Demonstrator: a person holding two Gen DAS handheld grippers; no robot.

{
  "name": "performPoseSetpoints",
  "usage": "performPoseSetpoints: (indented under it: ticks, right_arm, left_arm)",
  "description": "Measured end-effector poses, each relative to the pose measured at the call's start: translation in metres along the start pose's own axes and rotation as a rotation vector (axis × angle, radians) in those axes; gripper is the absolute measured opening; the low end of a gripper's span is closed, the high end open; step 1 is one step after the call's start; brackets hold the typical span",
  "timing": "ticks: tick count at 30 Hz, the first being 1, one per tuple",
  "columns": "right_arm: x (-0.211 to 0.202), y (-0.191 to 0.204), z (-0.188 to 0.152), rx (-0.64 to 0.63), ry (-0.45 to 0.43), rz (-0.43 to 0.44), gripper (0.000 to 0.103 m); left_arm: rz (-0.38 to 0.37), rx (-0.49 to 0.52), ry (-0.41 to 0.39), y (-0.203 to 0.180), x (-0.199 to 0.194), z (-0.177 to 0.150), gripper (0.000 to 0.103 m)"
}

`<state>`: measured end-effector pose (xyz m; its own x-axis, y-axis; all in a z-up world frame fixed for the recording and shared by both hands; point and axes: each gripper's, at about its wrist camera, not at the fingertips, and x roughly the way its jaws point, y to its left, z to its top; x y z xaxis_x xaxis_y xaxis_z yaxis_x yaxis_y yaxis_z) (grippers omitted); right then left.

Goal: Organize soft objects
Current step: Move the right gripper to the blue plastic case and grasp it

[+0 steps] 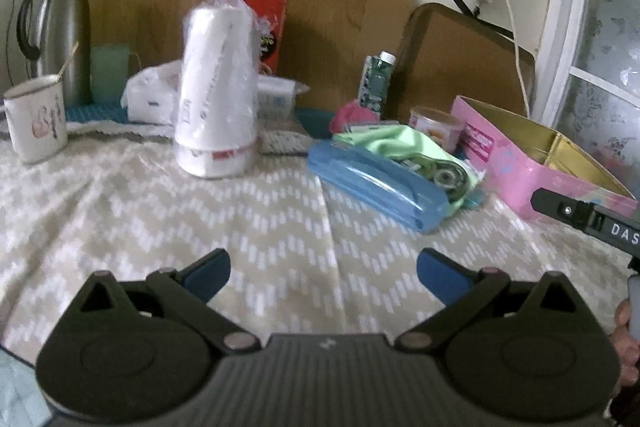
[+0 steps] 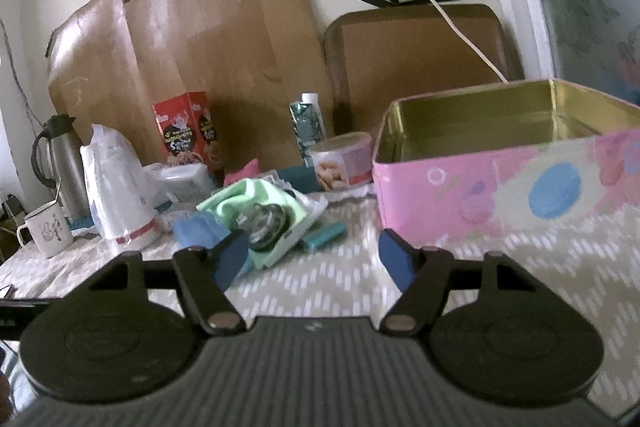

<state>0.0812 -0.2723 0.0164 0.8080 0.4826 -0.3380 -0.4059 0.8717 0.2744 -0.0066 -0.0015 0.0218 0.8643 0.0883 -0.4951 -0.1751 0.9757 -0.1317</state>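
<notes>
- Left wrist view: the left gripper sits at the bottom centre with its blue pads spread wide and nothing between them, only the zigzag cloth beneath.
- This view alone shows the tip of the right gripper coming in at the right edge, in front of the pink tin. It also shows a long blue case in full, lying right of centre.
- The green cloth, crumpled and soft, lies just behind the blue case, near the tin's left end.
- A wrapped stack of white cups stands upright at upper centre; a mug is at the left.
- Right wrist view: the right gripper has its pads apart, gripping nothing.
- Only here is the tin's gold inside seen, with nothing visible in it, at the right.
- The green cloth lies bunched left of centre, partly wrapped around a round glassy thing, well apart from the tin.
- A small teal piece lies beside it.
</notes>
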Motion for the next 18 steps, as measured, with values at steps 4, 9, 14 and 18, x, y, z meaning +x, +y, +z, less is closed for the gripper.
performPoseSetpoints:
  ticks: [4,9,14,18]
  right_arm:
    - [0.011,0.006,0.003,-0.042,0.040,0.044,0.074]
    - [0.026,0.021,0.003,-0.126,0.113,0.105,0.074]
    - [0.040,0.032,0.006,-0.172,0.154,0.152,0.075]
    - [0.052,0.046,0.010,-0.225,0.169,0.201,0.075]
  left_arm:
    - [0.034,-0.021,0.027,0.013,0.003,0.004,0.103]
    - [0.055,-0.056,0.051,0.027,0.004,0.008,0.103]
    - [0.049,-0.085,0.063,0.035,0.008,0.008,0.103]
    - [0.045,-0.099,0.072,0.038,0.010,0.007,0.103]
